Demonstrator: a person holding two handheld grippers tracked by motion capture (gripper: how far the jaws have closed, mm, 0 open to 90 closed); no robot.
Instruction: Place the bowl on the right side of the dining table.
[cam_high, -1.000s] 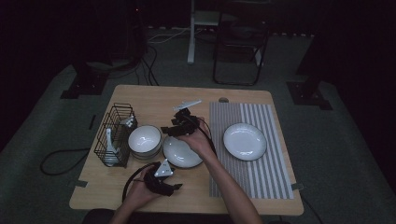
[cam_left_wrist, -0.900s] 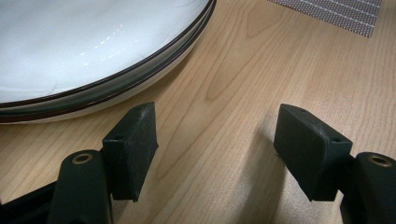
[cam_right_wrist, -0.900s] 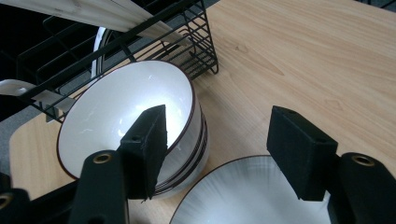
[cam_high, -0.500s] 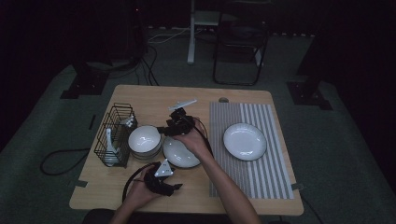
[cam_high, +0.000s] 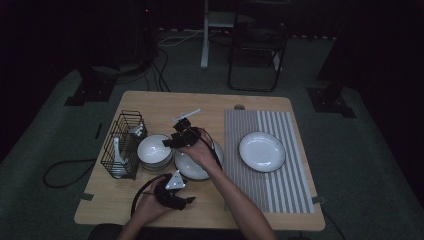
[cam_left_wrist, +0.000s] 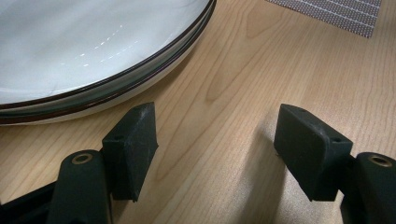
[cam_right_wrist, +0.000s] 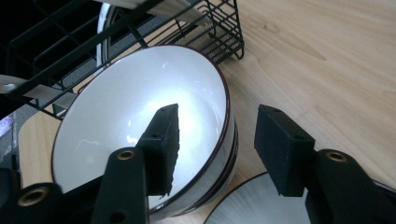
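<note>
- Step in hand, as I read it: my right gripper (cam_high: 170, 143) is straddling the rim of the top bowl (cam_right_wrist: 140, 140) in the stack – 1 jaw inside the bowl, 1 outside by the wall. Jaws have just been closing; rim is between them, but pads aren't pressing yet, so they're still apart.
- Bowl stack (cam_high: 154, 150) sits on the table just right of the black wire rack (cam_high: 122, 145) and just left of the stacked plates (cam_high: 197, 162).
- My left gripper (cam_high: 175, 192) rests low near the table's front edge, jaws apart w/ nothing between them, bare wood under; plate-stack rim (cam_left_wrist: 140, 79) is close ahead of it.
- Next move, I'd judge: finish the squeeze on the rim, then lift straight up so only the top bowl comes off; the rack wires are close, so keep clear of them.
- Likely target is the striped mat (cam_high: 290, 190) at right, where 1 white plate (cam_high: 262, 151) already lies.
- Surface: light wood table (cam_high: 165, 107), a white utensil (cam_high: 186, 115) beyond my right hand.
- Room: dim, dark carpet, a chair (cam_high: 257, 50) and stand legs behind the table, cables on the floor.
</note>
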